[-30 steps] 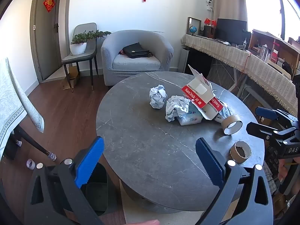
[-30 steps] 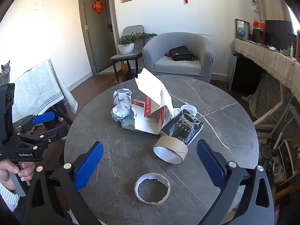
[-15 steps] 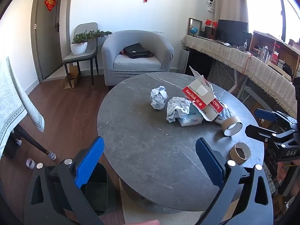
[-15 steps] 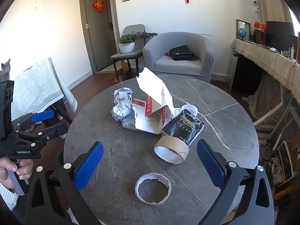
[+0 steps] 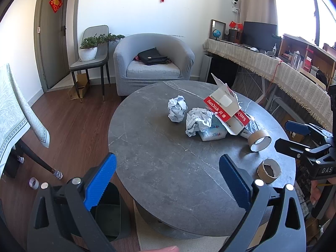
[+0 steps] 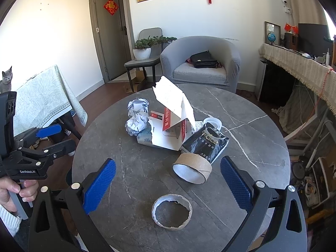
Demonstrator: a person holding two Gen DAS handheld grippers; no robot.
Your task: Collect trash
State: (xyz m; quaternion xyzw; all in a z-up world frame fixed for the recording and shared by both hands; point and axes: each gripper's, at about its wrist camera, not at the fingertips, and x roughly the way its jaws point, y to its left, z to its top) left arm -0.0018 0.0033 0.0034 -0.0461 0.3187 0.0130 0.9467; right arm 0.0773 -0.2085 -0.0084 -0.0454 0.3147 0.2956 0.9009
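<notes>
Trash lies on a round grey marble table (image 5: 168, 168) (image 6: 136, 168): two crumpled paper balls (image 5: 177, 109) (image 6: 137, 107), a torn white-and-red SanDisk box (image 5: 225, 109) (image 6: 174, 113), a tissue pack (image 5: 212, 133), a black pouch (image 6: 206, 145) and two cardboard tape cores (image 6: 192, 169) (image 6: 172, 212) (image 5: 268, 168). My left gripper (image 5: 167, 180) hangs open over the table's near-left edge, empty. My right gripper (image 6: 168, 184) stands open just above the flat core, empty. A dark bin (image 5: 109, 212) sits on the floor by the table.
A grey armchair (image 5: 153, 63) with a black bag and a chair holding a potted plant (image 5: 90, 48) stand behind the table. A cloth-covered table (image 6: 42, 96) is at left, a long draped desk (image 5: 273, 71) at right. A cat (image 6: 6, 79) sits far left.
Both grippers have drifted slightly; the view of the table shifted a little. Nothing was grasped or moved.
</notes>
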